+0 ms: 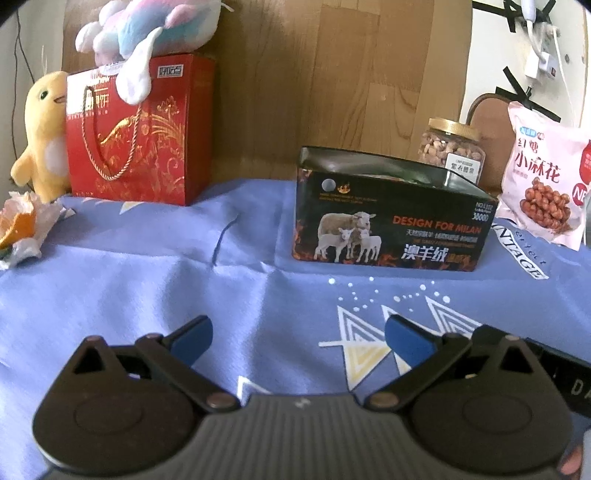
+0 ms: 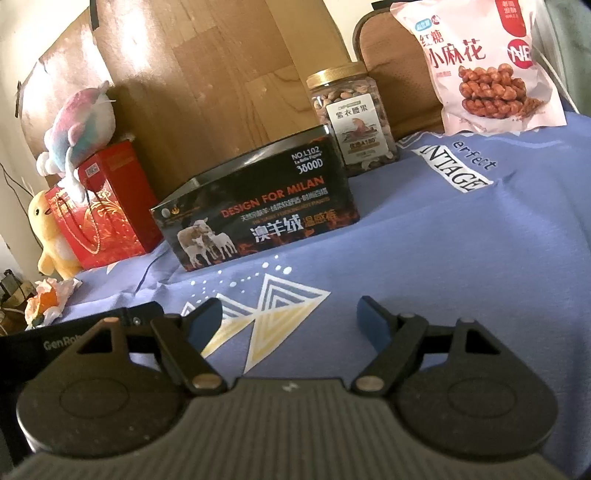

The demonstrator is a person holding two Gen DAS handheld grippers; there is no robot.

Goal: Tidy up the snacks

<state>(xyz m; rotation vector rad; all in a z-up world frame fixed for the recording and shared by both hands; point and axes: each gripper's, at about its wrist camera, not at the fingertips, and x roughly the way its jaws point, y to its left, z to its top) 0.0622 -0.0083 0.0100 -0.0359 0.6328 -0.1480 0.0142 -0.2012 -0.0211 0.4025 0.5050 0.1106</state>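
A black open-top box (image 1: 391, 221) (image 2: 258, 218) with sheep pictures stands on the blue cloth. Behind it is a clear nut jar (image 1: 452, 151) (image 2: 352, 118) with a gold lid. A pink snack bag (image 1: 543, 177) (image 2: 484, 62) leans upright to the right of the jar. My left gripper (image 1: 299, 341) hovers open over the cloth, in front of the box, with nothing between its blue pads. My right gripper (image 2: 290, 319) is also open and empty, well short of the box and jar. What the box holds is hidden.
A red gift bag (image 1: 138, 133) (image 2: 107, 206) stands at the left with a pastel plush (image 1: 147, 29) (image 2: 75, 133) on top and a yellow plush (image 1: 42, 136) (image 2: 50, 240) beside it. A paper flower (image 1: 22, 229) (image 2: 50, 299) lies at the left edge. A wooden board (image 1: 314, 74) backs the table.
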